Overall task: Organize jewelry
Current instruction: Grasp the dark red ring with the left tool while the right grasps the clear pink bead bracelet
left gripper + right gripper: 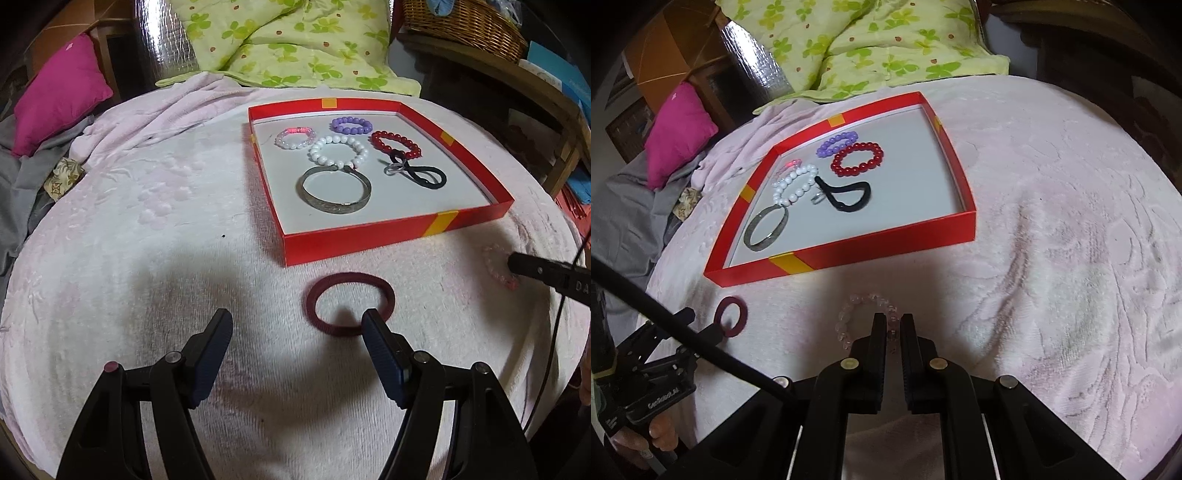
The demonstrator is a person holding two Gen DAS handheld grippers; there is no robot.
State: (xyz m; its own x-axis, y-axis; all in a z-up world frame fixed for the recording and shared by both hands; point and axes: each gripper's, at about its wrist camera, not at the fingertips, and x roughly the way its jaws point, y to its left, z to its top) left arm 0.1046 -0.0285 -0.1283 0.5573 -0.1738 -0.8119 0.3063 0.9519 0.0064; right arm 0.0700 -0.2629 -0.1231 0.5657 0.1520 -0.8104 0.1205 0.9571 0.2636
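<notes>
Right gripper (pixel 894 325) is nearly pressed together on the clear bead bracelet (pixel 866 317); left gripper (pixel 297 325) is spread wide by the maroon hair tie (pixel 350 304). Both lie just outside the red tray (pixel 388 238), which holds beaded bracelets, a silver bangle (pixel 334 194) and a black tie (pixel 424 177). Its right half is bare.

Pink blanket (pixel 147 229) plush, embossed cloth. Red box (pixel 369 242) glossy card, matt white floor. Bangle (pixel 334 188) engraved shiny metal. Maroon hair tie (pixel 350 302) matt fabric. Clear bead bracelet (pixel 866 317) glassy. Gripper pads (pixel 380 350) ribbed matt.
</notes>
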